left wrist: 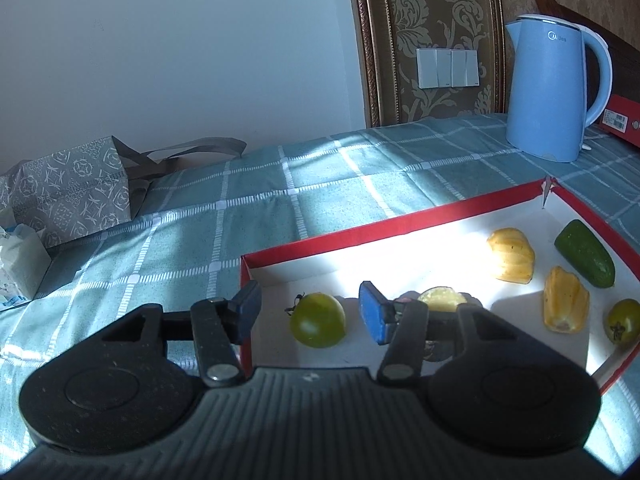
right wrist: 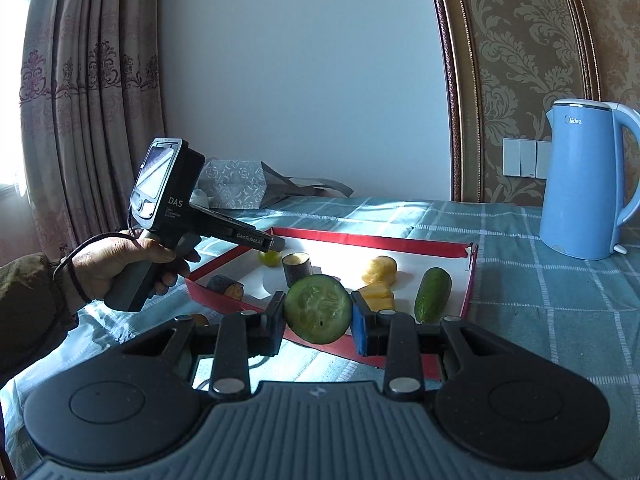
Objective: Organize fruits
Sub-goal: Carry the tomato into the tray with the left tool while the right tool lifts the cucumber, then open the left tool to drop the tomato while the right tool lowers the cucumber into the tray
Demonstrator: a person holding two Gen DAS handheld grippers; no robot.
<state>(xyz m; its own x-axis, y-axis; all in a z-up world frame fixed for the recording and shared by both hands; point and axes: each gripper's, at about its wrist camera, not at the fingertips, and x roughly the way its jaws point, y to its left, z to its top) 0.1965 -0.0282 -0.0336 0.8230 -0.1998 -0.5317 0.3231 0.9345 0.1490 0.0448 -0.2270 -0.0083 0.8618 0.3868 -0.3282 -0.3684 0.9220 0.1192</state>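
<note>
Right tongs [right wrist: 318, 322] were clamped on a cucumber half [right wrist: 318, 309], its cut face turned to the camera, at lower centre of the right wrist view, above the near edge of the red tray [right wrist: 372, 240]. Left tongs [left wrist: 310, 312] stood apart, holding nothing, low in the left wrist view, straddling the tray's left wall; a green tomato [left wrist: 318, 320] lay on the tray floor between the pads. Just behind the right pad [left wrist: 374, 314] sat a pale yellow cut piece [left wrist: 442, 299], perhaps an eggplant stub, half hidden. Further right in that view lay two yellow pieces [left wrist: 512, 255] [left wrist: 565, 305], a second cucumber half [left wrist: 584, 253] and another green tomato [left wrist: 623, 321] at the right edge. At left of the right wrist view a hand [right wrist: 120, 264] gripped the other tool. The tray rested on a checked teal bed cover [left wrist: 248, 208]; a blue kettle [left wrist: 554, 88] stood at the upper right.
</note>
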